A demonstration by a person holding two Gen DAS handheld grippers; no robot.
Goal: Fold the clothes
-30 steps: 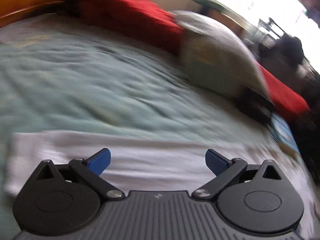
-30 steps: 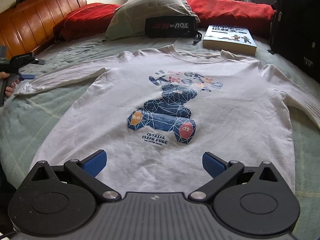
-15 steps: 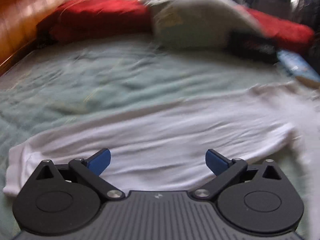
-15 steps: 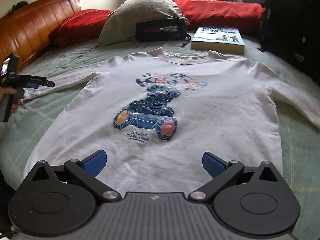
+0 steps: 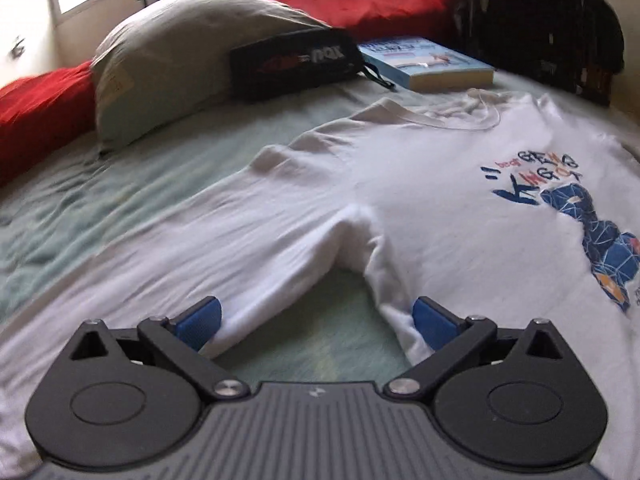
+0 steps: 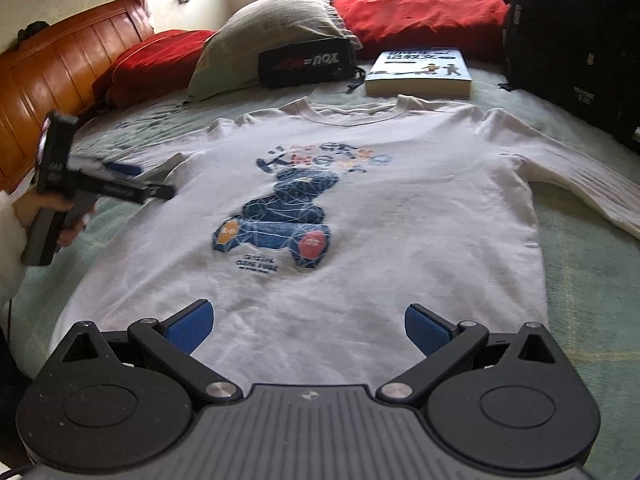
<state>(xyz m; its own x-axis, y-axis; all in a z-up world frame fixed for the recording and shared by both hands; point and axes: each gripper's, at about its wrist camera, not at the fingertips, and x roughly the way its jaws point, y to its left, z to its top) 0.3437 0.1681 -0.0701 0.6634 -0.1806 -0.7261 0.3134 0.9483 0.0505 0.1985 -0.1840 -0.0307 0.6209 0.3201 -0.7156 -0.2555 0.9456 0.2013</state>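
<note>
I had the white long-sleeved shirt (image 6: 384,208) lying flat and face up on the pale green bedspread (image 6: 592,304), its blue bear print (image 6: 280,220) in the middle of the chest and its collar toward the pillows. My left gripper (image 5: 316,322) had its jaws spread wide and held nothing; through its camera the blue pads sat low over the armpit of the shirt, one pad (image 5: 199,322) over the lower edge of the sleeve (image 5: 208,248), the other over the side seam of the body, with a wedge of bare bedspread showing between them. Whether either pad was actually touching cloth I could not tell. From the right wrist view I could see that same gripper (image 6: 120,178) off to the side, held by a hand (image 6: 52,212) in a white sleeve, its fingers pointing in toward the shirt near the shoulder. My right gripper (image 6: 309,328) was also wide open and empty, poised above the hem of the shirt, roughly centred below the bear. The other sleeve (image 6: 580,184) ran out straight across the bedspread. Beyond the collar lay a blue book (image 6: 418,72), a black pouch (image 6: 306,64) leaning on a grey pillow (image 6: 264,36), red cushions (image 6: 416,20) behind them, and a wooden headboard (image 6: 60,72).
</note>
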